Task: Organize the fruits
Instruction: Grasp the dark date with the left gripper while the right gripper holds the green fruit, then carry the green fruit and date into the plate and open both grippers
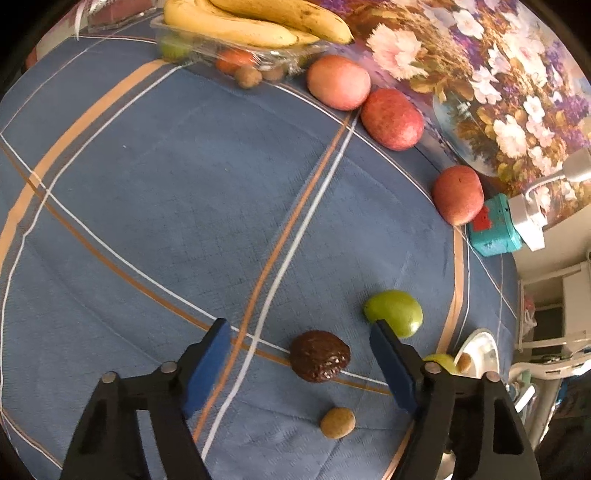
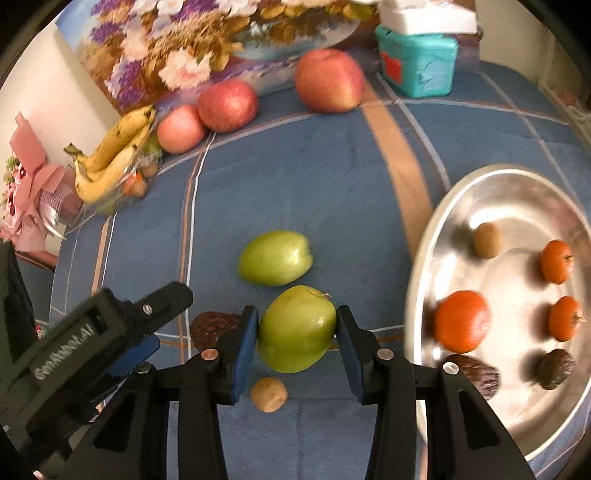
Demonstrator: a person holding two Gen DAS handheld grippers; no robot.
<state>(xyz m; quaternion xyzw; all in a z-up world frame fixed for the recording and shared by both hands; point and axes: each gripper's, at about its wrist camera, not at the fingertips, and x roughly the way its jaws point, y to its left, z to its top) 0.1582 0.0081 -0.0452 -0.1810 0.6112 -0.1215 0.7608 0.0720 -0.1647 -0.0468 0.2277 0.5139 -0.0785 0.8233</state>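
Note:
My right gripper (image 2: 297,345) is shut on a green fruit (image 2: 297,334), held just above the blue cloth, left of the metal bowl (image 2: 436,236). The bowl holds three orange fruits (image 2: 461,320), a tan kiwi-like fruit (image 2: 487,240) and two dark brown ones (image 2: 556,369). A second green fruit (image 2: 275,257) lies on the cloth just beyond; it also shows in the left wrist view (image 1: 393,313). My left gripper (image 1: 299,350) is open, its jaws either side of a dark brown fruit (image 1: 319,355). A small tan fruit (image 1: 337,422) lies nearer, also under my right gripper (image 2: 269,394).
Three red apples (image 1: 391,119) line the cloth's far edge against a floral painting (image 1: 480,74). Bananas (image 1: 255,22) lie on a clear plastic tray (image 1: 229,51) with small fruits. A teal box (image 1: 495,227) stands by the last apple. Pink wrapping (image 2: 29,177) lies far left.

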